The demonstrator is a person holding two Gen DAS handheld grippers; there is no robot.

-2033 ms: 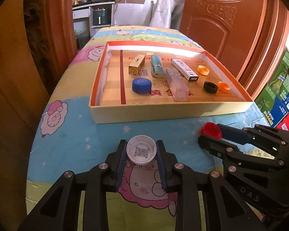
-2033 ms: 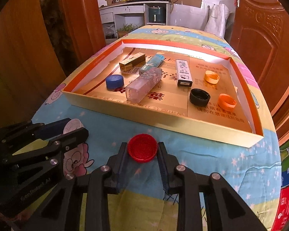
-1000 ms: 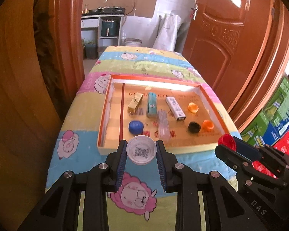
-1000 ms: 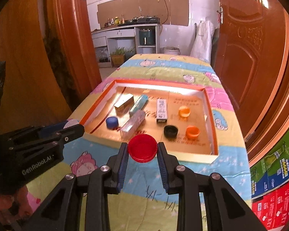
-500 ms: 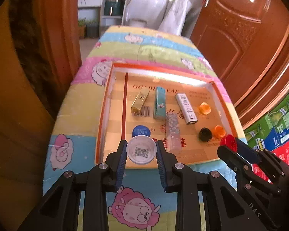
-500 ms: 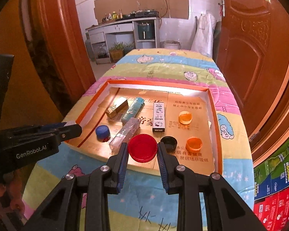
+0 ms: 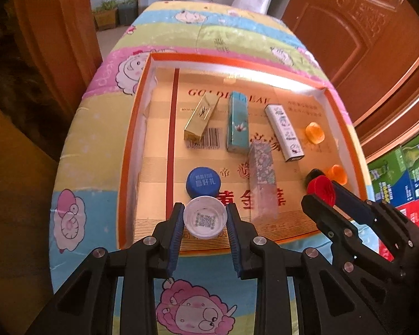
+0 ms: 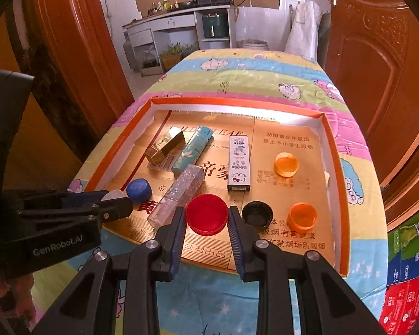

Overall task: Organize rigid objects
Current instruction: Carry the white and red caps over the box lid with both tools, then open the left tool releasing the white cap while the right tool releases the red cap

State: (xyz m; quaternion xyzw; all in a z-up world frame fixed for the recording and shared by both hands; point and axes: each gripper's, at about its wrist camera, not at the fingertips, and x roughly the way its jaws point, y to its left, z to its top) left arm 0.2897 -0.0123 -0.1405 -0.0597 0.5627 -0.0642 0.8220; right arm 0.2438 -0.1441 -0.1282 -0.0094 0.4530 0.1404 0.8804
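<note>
My left gripper [image 7: 204, 220] is shut on a white bottle cap [image 7: 204, 220] and holds it above the near left part of the orange-rimmed box lid [image 7: 130, 150], just in front of a blue cap [image 7: 203, 181]. My right gripper [image 8: 206, 217] is shut on a red cap [image 8: 206, 213] above the lid's [image 8: 345, 195] near edge, left of a black cap [image 8: 257, 213]. The right gripper with the red cap also shows in the left wrist view [image 7: 319, 188]. The left gripper shows in the right wrist view [image 8: 117, 202].
In the lid lie a gold box [image 7: 201, 117], a teal box [image 7: 238, 124], a clear patterned box [image 7: 262, 180], a white box [image 7: 284, 131] and two orange caps [image 8: 286, 163] [image 8: 302, 215]. Wooden doors flank the cartoon-print table. Colourful cartons [image 8: 410, 251] stand at right.
Both grippers have moved forward from the table's near end to above the lid's near part, each keeping its cap. The views now tilt down onto the lid.
</note>
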